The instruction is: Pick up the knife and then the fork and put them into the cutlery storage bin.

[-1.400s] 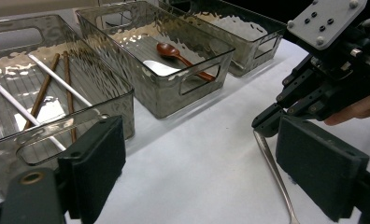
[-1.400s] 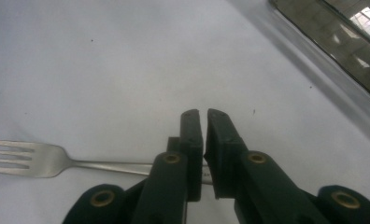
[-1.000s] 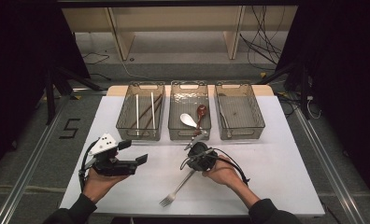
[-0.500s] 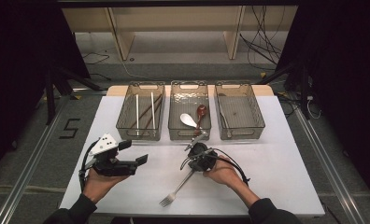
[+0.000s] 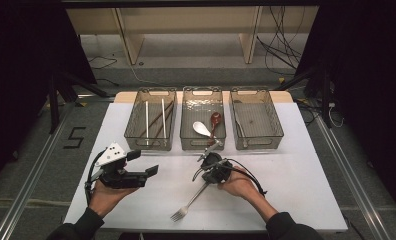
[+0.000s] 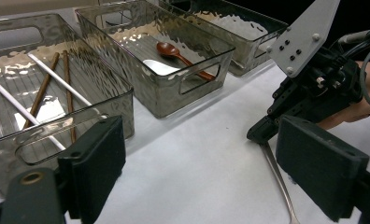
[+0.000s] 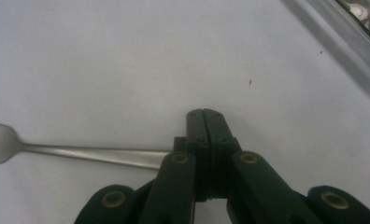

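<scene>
Fork (image 5: 188, 204) has not moved; your right hand-held gripper (image 5: 209, 151) stays clamped on its handle, so lift it next.

Black two-jaw grippers with brass-ringed pivots, grey three-cornered plate (image 6: 303, 35), trailing black cables, dark sleeves (image 5: 291, 229).

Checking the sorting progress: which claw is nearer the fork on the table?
Right. The right claw is shut on the fork at its handle; the left claw stands open, apart from it to the left.
</scene>
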